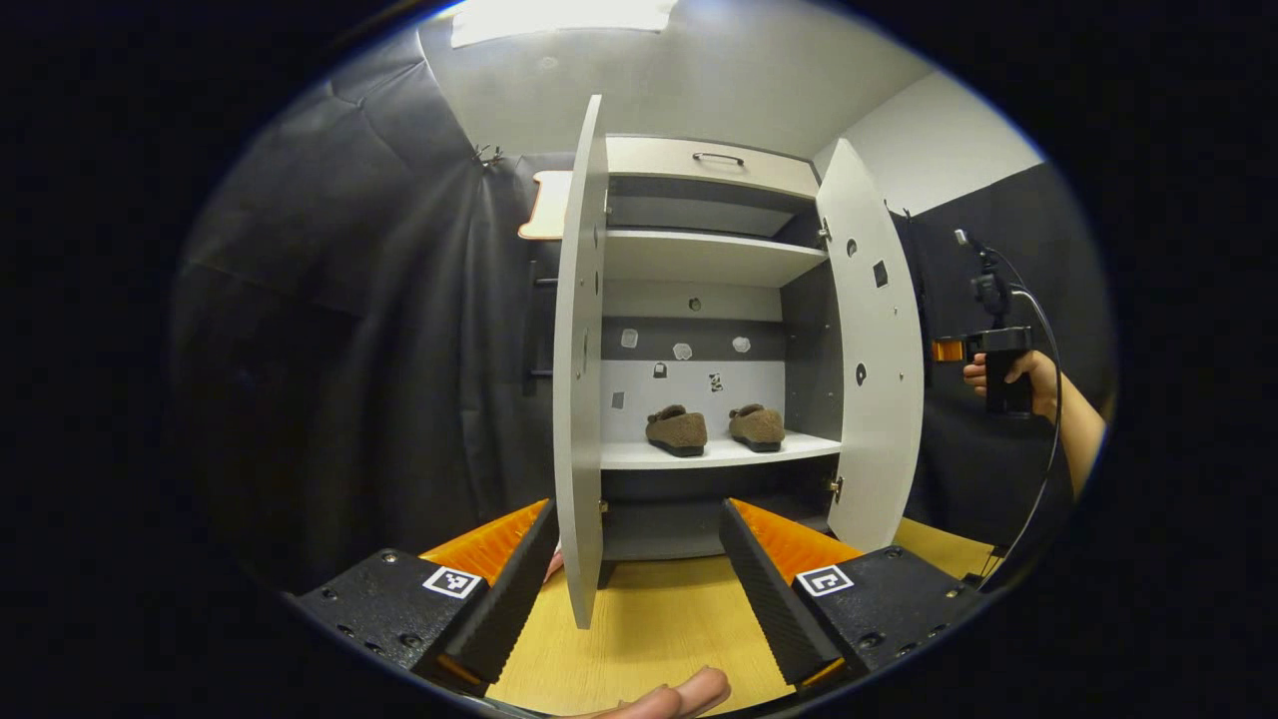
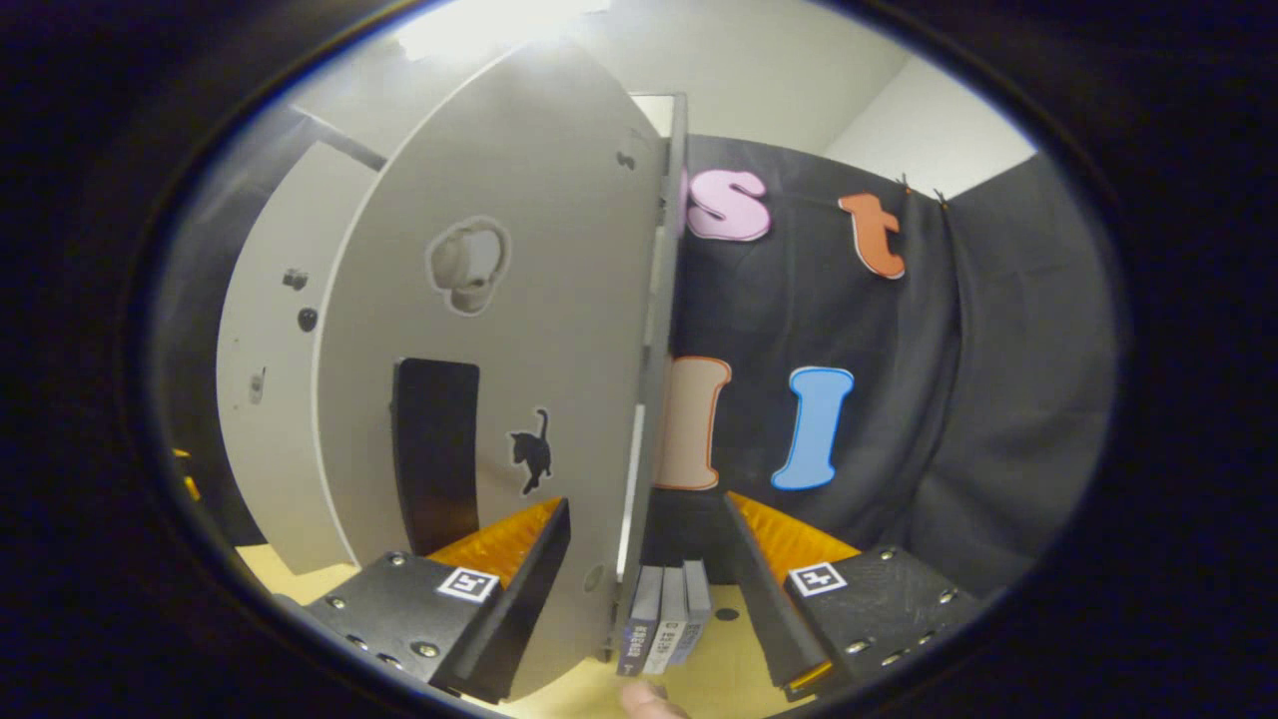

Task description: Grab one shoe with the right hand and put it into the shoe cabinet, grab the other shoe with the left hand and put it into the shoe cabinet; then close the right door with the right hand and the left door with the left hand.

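Fingers of the left gripper (image 1: 639, 589) stand wide apart, straddling the near edge of the left door (image 1: 579, 379) without pressing on it; fingers of the right gripper (image 2: 644, 589) are likewise spread wide, with the edge of the right door (image 2: 499, 330) between them and untouched. Both shoes (image 1: 677, 430) (image 1: 757, 426) sit side by side on a lower shelf (image 1: 719, 454) of the shoe cabinet (image 1: 699, 260), so by this showing only the door-closing steps remain. In the left gripper view the right gripper (image 1: 983, 355) appears far right, held in a hand (image 1: 1028, 374) just beyond the right door (image 1: 874, 350).

Risks, as judged: a door pushed near its free edge may swing fast and slam or rebound open; a finger left astride the edge could be pinched against the cabinet frame; and closing the doors out of the stated order could leave one overlapping the other. A small stack of flat cards (image 2: 664, 619) near the right door's foot might obstruct its sweep.
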`<action>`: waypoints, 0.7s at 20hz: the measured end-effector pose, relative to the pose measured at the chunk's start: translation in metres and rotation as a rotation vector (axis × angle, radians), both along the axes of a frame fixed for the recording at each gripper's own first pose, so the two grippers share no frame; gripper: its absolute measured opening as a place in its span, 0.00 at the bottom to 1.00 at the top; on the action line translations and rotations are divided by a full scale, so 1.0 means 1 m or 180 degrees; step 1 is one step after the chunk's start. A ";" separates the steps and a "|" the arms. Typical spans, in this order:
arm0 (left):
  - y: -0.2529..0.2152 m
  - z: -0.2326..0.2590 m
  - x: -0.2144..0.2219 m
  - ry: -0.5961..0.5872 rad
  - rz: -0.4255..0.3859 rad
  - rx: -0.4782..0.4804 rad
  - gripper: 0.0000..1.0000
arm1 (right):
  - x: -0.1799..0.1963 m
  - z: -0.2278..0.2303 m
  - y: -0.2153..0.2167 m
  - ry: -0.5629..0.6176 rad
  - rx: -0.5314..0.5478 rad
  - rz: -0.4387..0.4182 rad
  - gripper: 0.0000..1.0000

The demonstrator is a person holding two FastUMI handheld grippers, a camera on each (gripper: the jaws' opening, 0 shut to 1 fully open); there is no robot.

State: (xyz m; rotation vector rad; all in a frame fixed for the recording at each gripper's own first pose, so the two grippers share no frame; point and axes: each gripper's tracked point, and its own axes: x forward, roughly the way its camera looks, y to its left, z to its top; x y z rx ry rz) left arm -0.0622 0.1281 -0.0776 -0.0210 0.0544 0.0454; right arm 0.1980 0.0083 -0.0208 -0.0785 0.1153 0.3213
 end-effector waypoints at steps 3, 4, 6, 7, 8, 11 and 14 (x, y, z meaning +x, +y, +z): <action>0.006 -0.003 -0.002 0.0032 0.0050 -0.0003 0.99 | -0.003 -0.005 0.018 0.0032 0.0037 0.0032 0.90; 0.009 -0.004 -0.002 0.0039 0.0071 -0.0004 0.99 | -0.003 -0.006 0.023 0.0059 0.0099 0.0041 0.88; 0.015 -0.006 -0.002 0.0049 0.0102 0.0012 0.99 | -0.003 -0.006 0.037 0.0092 0.0256 0.0091 0.88; 0.019 -0.008 -0.002 0.0051 0.0124 0.0014 0.99 | -0.004 -0.006 0.044 0.0109 0.0335 0.0116 0.88; 0.022 -0.009 -0.001 0.0051 0.0147 0.0006 0.99 | -0.006 -0.006 0.052 0.0108 0.0400 0.0159 0.88; 0.035 -0.015 0.002 0.0092 0.0207 -0.0013 0.99 | -0.017 0.000 0.085 0.0058 0.0405 0.0389 0.90; 0.057 -0.013 -0.003 0.0093 0.0347 -0.0075 0.99 | -0.034 0.007 0.100 -0.0136 0.0231 0.0475 0.92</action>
